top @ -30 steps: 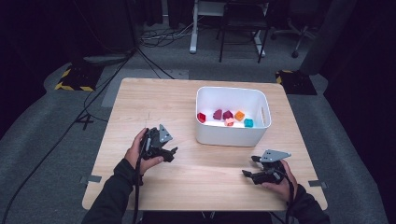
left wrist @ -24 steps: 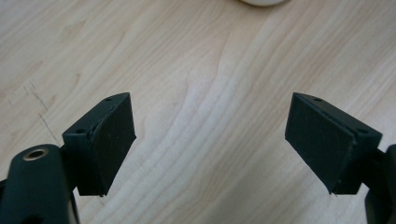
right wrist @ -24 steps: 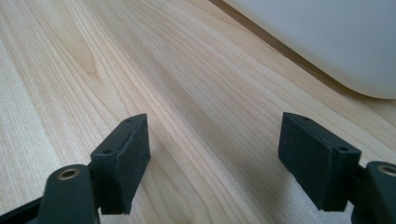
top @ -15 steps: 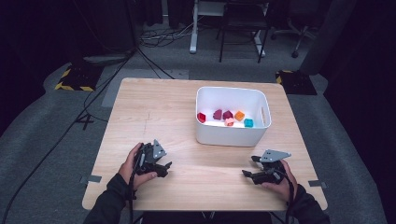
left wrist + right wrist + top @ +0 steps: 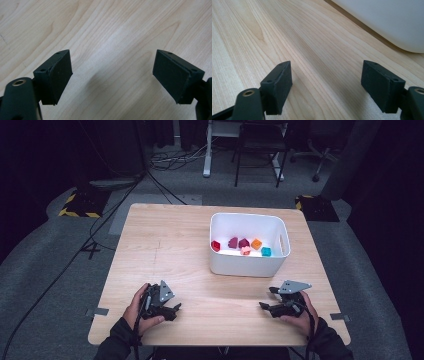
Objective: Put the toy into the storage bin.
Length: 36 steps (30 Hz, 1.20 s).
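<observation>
My left tongs (image 5: 172,310) drop back to the pale wooden table (image 5: 165,245), apart and empty like my right tongs (image 5: 266,307); the small coloured blocks (image 5: 244,245) sit in the white plastic bin (image 5: 247,265), work looks finished

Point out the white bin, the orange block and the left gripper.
white bin (image 5: 247,265), high view, front wall.
orange block (image 5: 256,244), high view, top face.
left gripper (image 5: 175,309), high view, between its fingertips.

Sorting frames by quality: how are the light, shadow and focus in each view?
High view: soft, table lit, surroundings near black, bin bright. Left gripper view: a faint shadow falls on the wood between the open left tongs. Right gripper view: right tongs open, bin blurred at the top corner.
</observation>
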{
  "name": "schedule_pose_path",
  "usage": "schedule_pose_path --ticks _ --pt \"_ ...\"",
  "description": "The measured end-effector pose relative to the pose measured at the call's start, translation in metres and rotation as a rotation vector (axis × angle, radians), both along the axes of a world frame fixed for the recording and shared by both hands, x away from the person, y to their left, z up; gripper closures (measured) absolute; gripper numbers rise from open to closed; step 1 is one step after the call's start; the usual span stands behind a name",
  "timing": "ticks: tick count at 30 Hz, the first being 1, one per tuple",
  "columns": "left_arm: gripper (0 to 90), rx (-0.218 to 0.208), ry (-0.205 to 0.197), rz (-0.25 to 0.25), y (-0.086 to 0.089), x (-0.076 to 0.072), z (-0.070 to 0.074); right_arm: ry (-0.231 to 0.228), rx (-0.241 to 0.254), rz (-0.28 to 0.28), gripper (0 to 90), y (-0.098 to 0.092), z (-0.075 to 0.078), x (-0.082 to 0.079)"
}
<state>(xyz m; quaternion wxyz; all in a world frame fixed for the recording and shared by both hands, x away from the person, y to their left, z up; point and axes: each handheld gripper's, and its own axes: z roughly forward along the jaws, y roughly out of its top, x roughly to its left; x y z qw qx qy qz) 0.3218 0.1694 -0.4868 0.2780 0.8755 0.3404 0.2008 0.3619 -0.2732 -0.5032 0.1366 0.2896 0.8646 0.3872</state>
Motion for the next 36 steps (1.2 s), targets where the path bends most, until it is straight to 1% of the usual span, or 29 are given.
schedule_pose_path --ticks 1,3,4,5,6,7,8,9,10,11,12,13,14,18,19,20,21,22,23,26,27,29,30,32,36 --pt "16.2 0.008 0.006 -0.002 0.001 -0.002 -0.001 0.000 0.000 0.000 24.9 0.000 0.000 0.000" --pt "16.2 -0.008 0.002 0.005 0.003 -0.005 -0.004 0.000 0.000 0.000 24.9 0.000 0.000 0.000" --pt "16.2 -0.003 0.013 0.004 0.004 -0.006 -0.004 0.000 0.000 0.000 24.9 0.000 0.000 0.000" --pt "16.3 -0.006 0.007 0.008 0.006 -0.007 -0.004 0.000 0.000 0.000 24.9 0.000 0.000 0.000" --pt "16.2 -0.015 0.012 0.011 0.007 -0.009 -0.005 0.000 0.000 0.000 24.9 0.000 0.000 0.000" --pt "16.3 -0.012 0.014 0.016 0.009 -0.010 -0.005 0.000 0.000 0.000 24.9 0.000 0.000 0.000" --pt "16.3 -0.020 0.013 0.022 0.011 -0.012 -0.005 0.000 0.000 0.000 24.9 0.000 0.000 0.000" --pt "16.3 -0.039 0.027 0.022 0.013 -0.013 -0.006 0.000 0.000 0.000 24.9 0.000 0.000 0.000" --pt "16.3 -0.049 0.023 0.026 0.016 -0.014 -0.007 0.000 -0.001 0.000 24.9 0.000 0.000 0.000" --pt "16.3 -0.063 0.033 0.030 0.017 -0.016 -0.008 0.000 -0.001 0.000 24.9 0.000 0.000 0.000" --pt "16.3 -0.075 0.027 0.038 0.019 -0.017 -0.009 0.000 0.000 0.000 24.9 0.000 0.000 0.000" --pt "16.3 -0.094 0.033 0.041 0.022 -0.019 -0.010 0.000 -0.001 0.000 24.9 0.000 0.000 0.000" --pt "16.2 -0.115 0.050 0.046 0.024 -0.021 -0.011 0.000 0.000 0.000 24.9 0.000 0.000 0.000" --pt "15.9 -0.159 0.065 0.069 0.034 -0.024 -0.014 0.001 0.000 0.000 24.9 0.000 0.000 0.000" --pt "15.9 -0.183 0.076 0.074 0.037 -0.025 -0.016 0.000 -0.001 0.001 24.9 0.000 0.000 0.000" --pt "15.9 -0.177 0.066 0.080 0.039 -0.026 -0.016 0.000 -0.001 0.001 24.9 0.000 0.000 0.000" --pt "15.9 -0.184 0.076 0.078 0.039 -0.026 -0.016 0.000 -0.001 0.000 24.9 0.000 0.000 0.000" --pt "15.8 -0.183 0.068 0.087 0.040 -0.027 -0.016 0.001 -0.001 -0.001 24.9 0.000 0.000 0.000" --pt "15.6 -0.186 0.076 0.092 0.041 -0.027 -0.016 0.001 0.000 -0.003 24.9 0.000 0.000 0.000" --pt "15.4 -0.181 0.065 0.116 0.044 -0.030 -0.016 0.004 0.003 -0.005 24.9 0.000 0.000 -0.001" --pt "15.4 -0.191 0.074 0.127 0.045 -0.032 -0.017 0.003 0.003 -0.005 24.9 0.000 0.000 -0.001" --pt "15.4 -0.187 0.059 0.141 0.048 -0.034 -0.017 0.004 0.002 -0.004 24.9 0.000 0.000 -0.001" --pt "15.4 -0.189 0.072 0.143 0.049 -0.035 -0.016 0.004 0.002 -0.004 24.9 0.000 0.000 -0.001" --pt "15.4 -0.186 0.068 0.155 0.051 -0.036 -0.016 0.004 0.004 -0.003 24.9 0.000 0.000 -0.001" --pt "15.4 -0.190 0.070 0.153 0.051 -0.036 -0.016 0.004 0.003 -0.001 24.9 0.000 0.000 -0.001"
